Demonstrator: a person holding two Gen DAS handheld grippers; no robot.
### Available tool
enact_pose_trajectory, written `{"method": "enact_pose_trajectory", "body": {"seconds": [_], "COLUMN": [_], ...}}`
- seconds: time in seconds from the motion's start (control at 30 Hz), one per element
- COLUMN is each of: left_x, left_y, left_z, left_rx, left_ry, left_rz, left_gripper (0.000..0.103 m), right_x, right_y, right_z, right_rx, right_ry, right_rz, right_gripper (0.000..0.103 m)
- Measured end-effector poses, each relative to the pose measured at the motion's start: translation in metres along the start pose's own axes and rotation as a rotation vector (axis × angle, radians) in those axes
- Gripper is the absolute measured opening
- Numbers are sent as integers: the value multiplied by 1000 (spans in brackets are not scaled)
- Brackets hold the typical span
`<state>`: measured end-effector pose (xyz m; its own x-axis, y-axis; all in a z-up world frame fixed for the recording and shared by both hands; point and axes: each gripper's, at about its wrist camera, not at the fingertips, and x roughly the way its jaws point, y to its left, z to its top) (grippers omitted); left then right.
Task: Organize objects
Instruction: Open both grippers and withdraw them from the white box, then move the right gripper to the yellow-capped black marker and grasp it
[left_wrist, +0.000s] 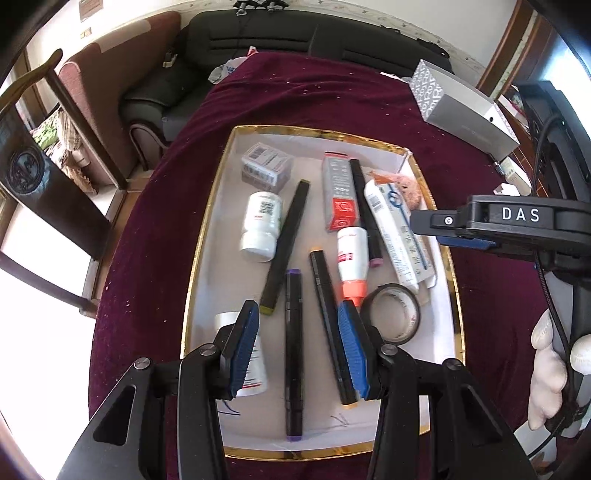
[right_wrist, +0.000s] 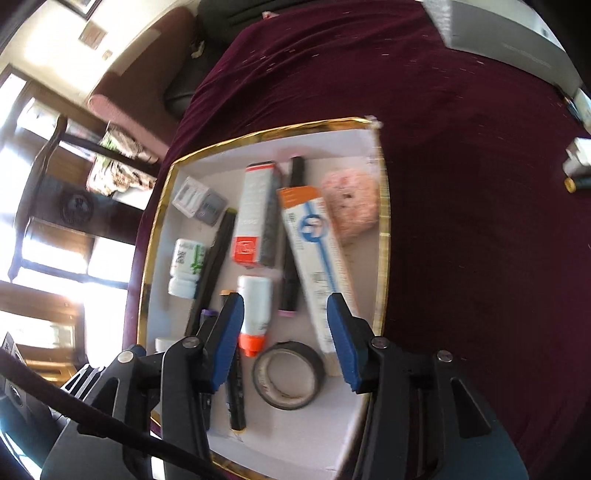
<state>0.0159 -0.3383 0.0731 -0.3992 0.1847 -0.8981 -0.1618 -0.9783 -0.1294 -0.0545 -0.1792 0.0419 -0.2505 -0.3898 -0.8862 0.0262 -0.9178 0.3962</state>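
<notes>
- Pretty much everything sits inside a shallow white tray (left_wrist: 207, 229) with a shiny gold rim, on a tabletop (left_wrist: 280, 96) draped in dark maroon, velvety cloth.
- In the tray: a purple-capped black marker (left_wrist: 294, 354) and an orange-capped marker (left_wrist: 330, 332) side by side, and a yellow-tipped marker (left_wrist: 286, 243) lying diagonally beside a white pill bottle (left_wrist: 260, 225).
- Also a white glue bottle (left_wrist: 351, 258) with an orange nozzle, a roll of black tape (left_wrist: 390, 314) flat just beside it, a long white tube box (left_wrist: 397, 236), a grey-and-red carton (left_wrist: 338, 192), and something pink and fuzzy (right_wrist: 351, 210) in the far corner.
- left gripper (left_wrist: 297, 343) hangs over the near end, blue ribbed pads apart, nothing clamped; the purple-capped marker shows in the gap.
- right gripper (right_wrist: 284, 339) is also apart and holding nothing, above the tape and glue nozzle.
- A grey cardboard box (left_wrist: 465, 110) sits outside the tray at the far right; a black sofa (left_wrist: 258, 40) is behind.
</notes>
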Motion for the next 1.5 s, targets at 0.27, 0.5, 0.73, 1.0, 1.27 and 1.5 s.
{"method": "enact_pose_trajectory", "body": {"seconds": [0.27, 0.5, 0.73, 1.0, 1.27, 1.5], "left_x": [-11, -21, -13, -14, -21, -22], "left_y": [-39, -92, -141, -169, -167, -165], "left_z": [1, -5, -23, -47, -71, -76], "left_rx": [34, 46, 34, -13, -96, -140], "left_ry": [-9, -5, 53, 88, 107, 111], "left_rz": [4, -41, -82, -57, 11, 38], "left_gripper": [39, 39, 39, 39, 39, 39], "right_x": [-20, -52, -102, -132, -102, -50], "right_y": [-53, -143, -262, -332, -354, -332], "right_z": [-7, -17, -2, 77, 142, 157], "right_rx": [90, 173, 293, 357, 348, 257], "right_ry": [-32, -61, -138, -249, -197, -55], "right_rz": [8, -35, -172, -191, -256, -180], "right_gripper": [49, 50, 50, 55, 55, 59]}}
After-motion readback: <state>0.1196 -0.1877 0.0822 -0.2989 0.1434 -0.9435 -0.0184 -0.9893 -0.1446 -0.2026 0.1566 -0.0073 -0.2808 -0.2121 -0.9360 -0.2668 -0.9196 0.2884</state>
